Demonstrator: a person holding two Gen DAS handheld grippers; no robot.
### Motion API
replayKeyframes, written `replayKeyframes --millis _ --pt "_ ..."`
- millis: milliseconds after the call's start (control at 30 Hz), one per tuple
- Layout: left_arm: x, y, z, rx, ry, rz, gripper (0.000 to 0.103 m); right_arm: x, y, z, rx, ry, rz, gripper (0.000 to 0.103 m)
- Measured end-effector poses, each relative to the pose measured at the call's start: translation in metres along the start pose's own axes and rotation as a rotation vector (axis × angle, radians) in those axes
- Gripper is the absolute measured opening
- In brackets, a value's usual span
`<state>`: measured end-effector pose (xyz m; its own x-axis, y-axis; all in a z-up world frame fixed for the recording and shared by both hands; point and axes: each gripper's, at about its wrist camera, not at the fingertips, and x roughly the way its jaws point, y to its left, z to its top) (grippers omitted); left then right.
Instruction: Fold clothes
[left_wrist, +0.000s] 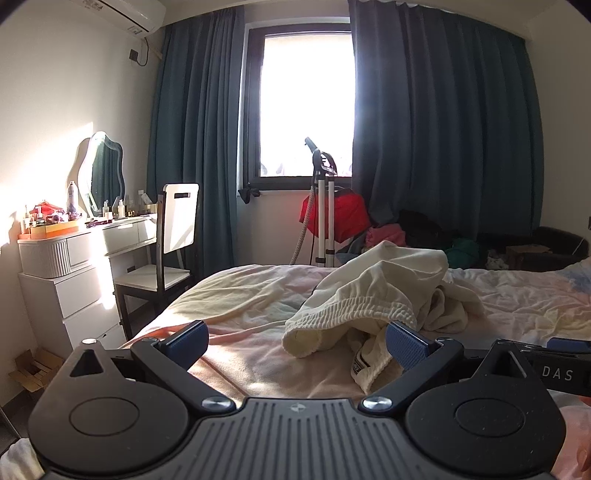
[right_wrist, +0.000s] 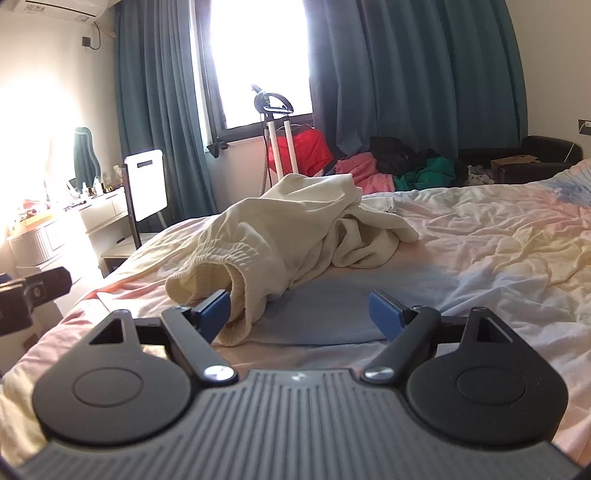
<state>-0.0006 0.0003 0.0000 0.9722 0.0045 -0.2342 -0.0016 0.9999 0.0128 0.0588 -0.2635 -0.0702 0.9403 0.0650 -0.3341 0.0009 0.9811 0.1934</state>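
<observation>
A cream garment (left_wrist: 373, 295) with an elastic waistband lies crumpled on the bed (left_wrist: 236, 295). It also shows in the right wrist view (right_wrist: 291, 225). My left gripper (left_wrist: 295, 341) is open and empty, just in front of the garment's near edge; its right pad (left_wrist: 404, 345) sits against the hanging cloth. My right gripper (right_wrist: 299, 314) is open and empty; its left pad (right_wrist: 216, 312) touches the garment's near cuff. The right gripper's body (left_wrist: 554, 363) shows at the right edge of the left wrist view.
The bed has a wrinkled pastel sheet (right_wrist: 480, 243). A white dresser (left_wrist: 85, 266) with a mirror and a chair (left_wrist: 170, 251) stand left of the bed. A garment steamer (left_wrist: 323, 199) and a pile of clothes (right_wrist: 406, 166) sit by the window and curtains.
</observation>
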Motion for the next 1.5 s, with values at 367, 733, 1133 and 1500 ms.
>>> replayKeyframes --millis 367,733,1133,1500 --pt "0.009 -0.008 -0.003 0.015 0.042 0.009 0.103 0.004 0.006 -0.003 -0.047 0.008 -0.011 0.084" --pt "0.011 -0.008 -0.004 0.035 0.058 0.028 0.103 0.003 0.005 -0.004 -0.051 0.001 -0.014 0.084" --pt "0.015 -0.002 -0.007 -0.003 0.080 0.021 0.103 0.002 0.006 -0.002 -0.045 0.006 -0.007 0.084" --pt "0.017 0.004 -0.004 -0.030 0.075 0.014 0.103 0.010 -0.001 -0.001 0.026 0.048 0.035 0.084"
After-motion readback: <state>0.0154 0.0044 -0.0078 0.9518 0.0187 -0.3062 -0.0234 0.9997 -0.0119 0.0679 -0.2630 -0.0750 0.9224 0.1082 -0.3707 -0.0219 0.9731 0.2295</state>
